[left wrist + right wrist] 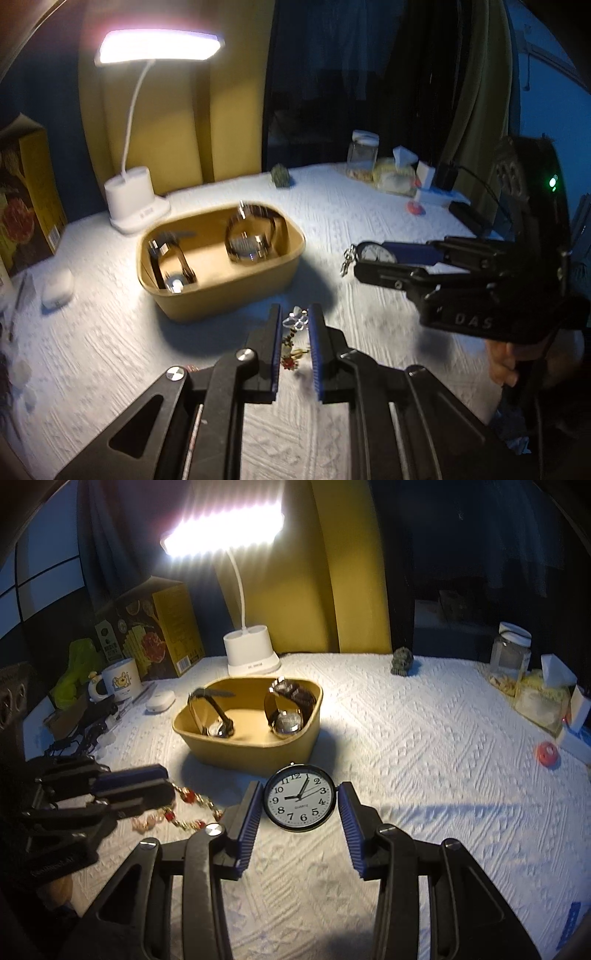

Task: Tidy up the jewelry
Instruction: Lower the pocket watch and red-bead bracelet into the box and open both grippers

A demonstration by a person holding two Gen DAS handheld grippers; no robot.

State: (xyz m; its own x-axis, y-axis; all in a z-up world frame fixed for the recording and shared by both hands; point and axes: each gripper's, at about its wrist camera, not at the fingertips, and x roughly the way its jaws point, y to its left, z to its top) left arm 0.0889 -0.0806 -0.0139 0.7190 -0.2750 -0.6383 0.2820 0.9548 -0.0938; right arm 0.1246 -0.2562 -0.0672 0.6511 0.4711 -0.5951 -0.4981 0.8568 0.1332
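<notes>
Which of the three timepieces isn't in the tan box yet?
The round pocket watch with the white numbered dial, gripped by the right gripper. Both wristwatches already sit inside the tan box.

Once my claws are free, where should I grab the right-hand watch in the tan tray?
Take the right-hand watch by the arched top of its strap, coming from above. It stands on its face end in the tan tray, so the strap loop rises above the rim, while the tray walls block the sides.

White quilted cloth [424, 746]: tan tray [236, 749], lamp base [253, 657], jar [509, 657].
</notes>
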